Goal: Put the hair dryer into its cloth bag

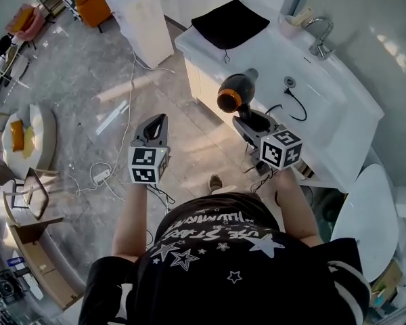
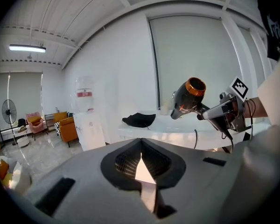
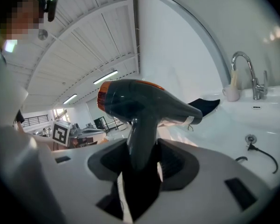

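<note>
My right gripper [image 1: 252,122] is shut on the handle of a dark grey hair dryer [image 1: 235,91] with an orange rear ring, held in the air beside the white counter [image 1: 338,124]. In the right gripper view the hair dryer [image 3: 144,107] stands upright between the jaws, nozzle toward the sink side. The black cloth bag [image 1: 230,22] lies flat at the counter's far end, also visible as a dark cloth bag [image 2: 139,119] in the left gripper view. My left gripper [image 1: 155,124] is shut and empty, hanging over the floor to the left of the dryer.
A faucet [image 1: 319,38] and a sink drain [image 1: 290,82] sit in the counter, with a black cord end [image 1: 292,107] lying on it. A white cabinet [image 1: 141,20] stands left of the counter. Cables [image 1: 101,176] trail over the marble floor.
</note>
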A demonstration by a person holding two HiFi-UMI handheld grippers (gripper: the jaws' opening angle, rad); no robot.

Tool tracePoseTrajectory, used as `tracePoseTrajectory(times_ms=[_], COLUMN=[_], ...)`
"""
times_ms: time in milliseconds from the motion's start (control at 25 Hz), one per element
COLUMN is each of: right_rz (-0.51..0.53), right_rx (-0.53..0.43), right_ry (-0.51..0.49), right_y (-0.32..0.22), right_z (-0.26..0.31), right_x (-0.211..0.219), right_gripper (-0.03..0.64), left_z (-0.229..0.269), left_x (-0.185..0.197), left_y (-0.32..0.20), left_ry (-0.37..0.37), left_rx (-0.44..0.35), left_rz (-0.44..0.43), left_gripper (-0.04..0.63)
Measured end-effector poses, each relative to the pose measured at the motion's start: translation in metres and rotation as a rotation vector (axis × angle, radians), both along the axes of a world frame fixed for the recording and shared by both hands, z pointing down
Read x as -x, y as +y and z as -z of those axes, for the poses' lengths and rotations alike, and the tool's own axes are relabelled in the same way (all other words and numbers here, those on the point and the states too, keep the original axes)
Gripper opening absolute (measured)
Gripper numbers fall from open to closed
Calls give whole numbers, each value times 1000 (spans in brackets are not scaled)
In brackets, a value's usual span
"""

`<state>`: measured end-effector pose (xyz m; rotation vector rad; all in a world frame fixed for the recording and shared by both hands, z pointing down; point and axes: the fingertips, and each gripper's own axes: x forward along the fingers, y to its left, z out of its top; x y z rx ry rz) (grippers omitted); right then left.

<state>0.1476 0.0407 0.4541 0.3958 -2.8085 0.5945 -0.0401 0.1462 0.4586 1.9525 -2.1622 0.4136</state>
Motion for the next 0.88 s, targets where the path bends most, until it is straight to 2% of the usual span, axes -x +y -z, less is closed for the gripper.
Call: tracePoseTrajectory(times_ms=[280, 600, 880], right_rz=[14, -23, -59], right_rx=[-9, 5, 7], right_ry=[11, -8, 12], right_y=[-42, -70, -102], right_z=[-4, -3, -11], right_x=[-1, 4, 23], right_gripper=[193, 193, 193], left_z=[1, 5, 2], left_x=[8, 18, 45], left_y=[-42, -83, -123], left_ry=[-1, -26, -7], left_rx=[8, 6, -10], left_rz=[23, -25, -67], left_gripper=[11, 11, 11])
